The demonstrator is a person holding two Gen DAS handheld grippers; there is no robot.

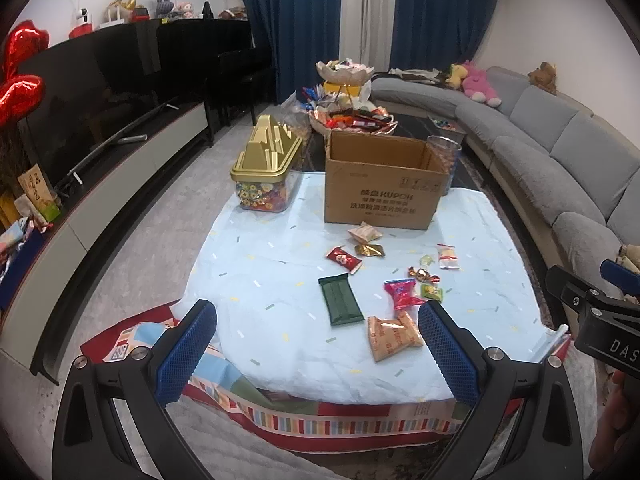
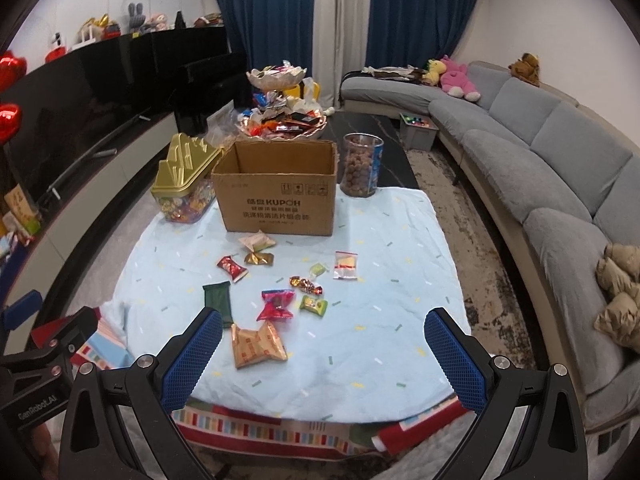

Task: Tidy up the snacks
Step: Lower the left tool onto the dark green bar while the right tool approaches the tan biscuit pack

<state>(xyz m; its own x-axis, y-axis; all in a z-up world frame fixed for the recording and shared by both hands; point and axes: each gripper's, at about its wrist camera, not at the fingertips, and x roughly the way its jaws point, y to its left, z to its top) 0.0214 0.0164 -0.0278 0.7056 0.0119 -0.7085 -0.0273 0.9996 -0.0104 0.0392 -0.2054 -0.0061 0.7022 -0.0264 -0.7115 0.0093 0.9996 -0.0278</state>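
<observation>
Several wrapped snacks lie loose on a light blue cloth (image 1: 280, 320): a dark green bar (image 1: 341, 299), an orange-white packet (image 1: 392, 336), a pink packet (image 1: 401, 293), a red candy (image 1: 343, 259). They also show in the right wrist view: the green bar (image 2: 218, 300), the orange packet (image 2: 258, 344), the pink packet (image 2: 276, 305). An open cardboard box (image 1: 382, 182) (image 2: 280, 188) stands behind them. My left gripper (image 1: 318, 352) is open and empty, held above the near cloth edge. My right gripper (image 2: 324, 360) is open and empty, likewise near the front edge.
A gold-lidded candy tub (image 1: 266, 168) stands left of the box, a clear jar of round snacks (image 2: 362, 166) to its right. Tiered snack trays (image 2: 280, 120) stand behind. A grey sofa (image 2: 540, 168) runs along the right, a TV cabinet (image 1: 100, 184) along the left.
</observation>
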